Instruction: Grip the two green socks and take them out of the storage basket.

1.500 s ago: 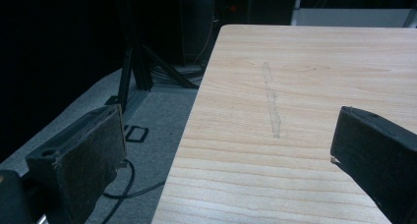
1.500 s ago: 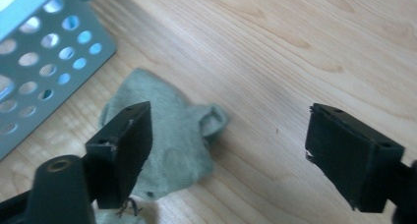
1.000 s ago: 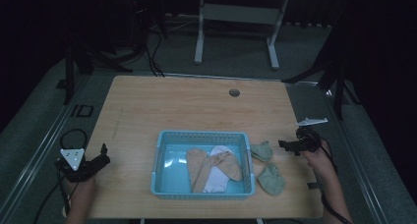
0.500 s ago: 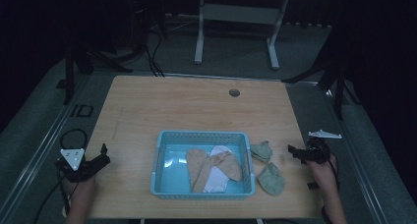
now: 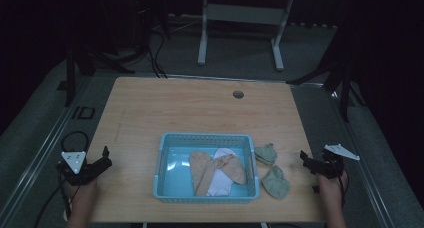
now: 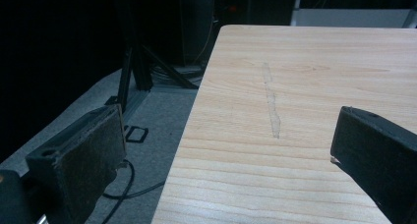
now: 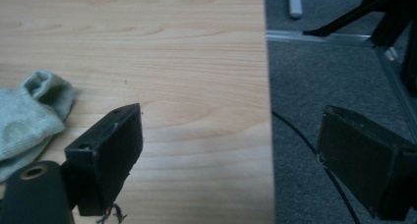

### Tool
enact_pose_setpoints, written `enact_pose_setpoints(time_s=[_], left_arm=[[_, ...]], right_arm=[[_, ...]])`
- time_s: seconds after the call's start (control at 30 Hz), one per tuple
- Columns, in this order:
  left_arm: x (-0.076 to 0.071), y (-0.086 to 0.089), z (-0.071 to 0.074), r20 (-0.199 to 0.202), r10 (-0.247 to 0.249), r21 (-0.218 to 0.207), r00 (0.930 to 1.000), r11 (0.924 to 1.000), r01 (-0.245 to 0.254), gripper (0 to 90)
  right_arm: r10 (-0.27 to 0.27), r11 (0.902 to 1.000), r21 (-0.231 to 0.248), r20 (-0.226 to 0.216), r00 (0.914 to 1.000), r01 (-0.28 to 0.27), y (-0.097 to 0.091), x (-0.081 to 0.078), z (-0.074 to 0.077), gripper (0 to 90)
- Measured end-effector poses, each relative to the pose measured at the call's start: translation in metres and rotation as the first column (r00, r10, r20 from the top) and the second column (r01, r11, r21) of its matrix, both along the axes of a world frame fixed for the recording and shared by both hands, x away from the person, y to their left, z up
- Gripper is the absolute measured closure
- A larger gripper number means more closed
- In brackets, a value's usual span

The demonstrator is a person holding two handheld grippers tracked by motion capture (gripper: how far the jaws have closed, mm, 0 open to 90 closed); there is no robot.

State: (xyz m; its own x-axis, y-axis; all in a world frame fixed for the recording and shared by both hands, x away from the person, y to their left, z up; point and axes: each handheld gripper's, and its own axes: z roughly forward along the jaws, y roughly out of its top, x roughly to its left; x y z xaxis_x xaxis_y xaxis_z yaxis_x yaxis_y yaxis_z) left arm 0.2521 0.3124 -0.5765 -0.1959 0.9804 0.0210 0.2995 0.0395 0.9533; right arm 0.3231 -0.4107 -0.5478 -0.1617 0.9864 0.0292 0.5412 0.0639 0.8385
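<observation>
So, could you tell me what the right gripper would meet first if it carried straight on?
Probably nothing: the right gripper points along the table's right edge, and the green sock lies off to its left.

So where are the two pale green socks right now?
In the high view, both pale green socks lie on the wooden table, just right of the light blue plastic basket, between it and the right gripper.

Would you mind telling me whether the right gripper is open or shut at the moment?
Open. In the right gripper view its two black jaws stand wide apart with nothing between them; the right gripper straddles the table edge beside a green sock.
</observation>
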Motion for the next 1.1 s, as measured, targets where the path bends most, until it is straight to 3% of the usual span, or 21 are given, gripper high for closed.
enact_pose_setpoints(time_s=[0.27,0.47,0.7,0.9,1.1], left_arm=[[0.0,0.0,0.0,0.0,0.0,-0.001,1.0,1.0,0.0,0.4],[0.0,0.0,0.0,0.001,0.001,-0.001,1.0,1.0,-0.001,0.4],[0.0,0.0,0.0,0.001,0.0,0.0,1.0,1.0,0.0,0.4],[0.0,0.0,0.0,0.003,0.0,0.002,1.0,1.0,0.0,0.4],[0.0,0.0,0.0,0.005,0.0,0.002,1.0,1.0,0.0,0.4]], right_arm=[[-0.068,0.9976,0.024,0.116,0.9909,0.066,-0.008,-0.022,0.0,10.3],[-0.084,0.9964,0.01,0.162,0.9832,0.084,-0.01,-0.038,-0.006,10.3],[-0.084,0.9964,0.031,0.232,0.9692,0.079,-0.011,-0.053,-0.007,10.3],[-0.084,0.9965,0.016,0.231,0.9694,0.083,-0.01,-0.063,-0.011,10.3],[-0.094,0.9955,0.022,0.309,0.9465,0.092,-0.011,-0.072,-0.012,10.3]])
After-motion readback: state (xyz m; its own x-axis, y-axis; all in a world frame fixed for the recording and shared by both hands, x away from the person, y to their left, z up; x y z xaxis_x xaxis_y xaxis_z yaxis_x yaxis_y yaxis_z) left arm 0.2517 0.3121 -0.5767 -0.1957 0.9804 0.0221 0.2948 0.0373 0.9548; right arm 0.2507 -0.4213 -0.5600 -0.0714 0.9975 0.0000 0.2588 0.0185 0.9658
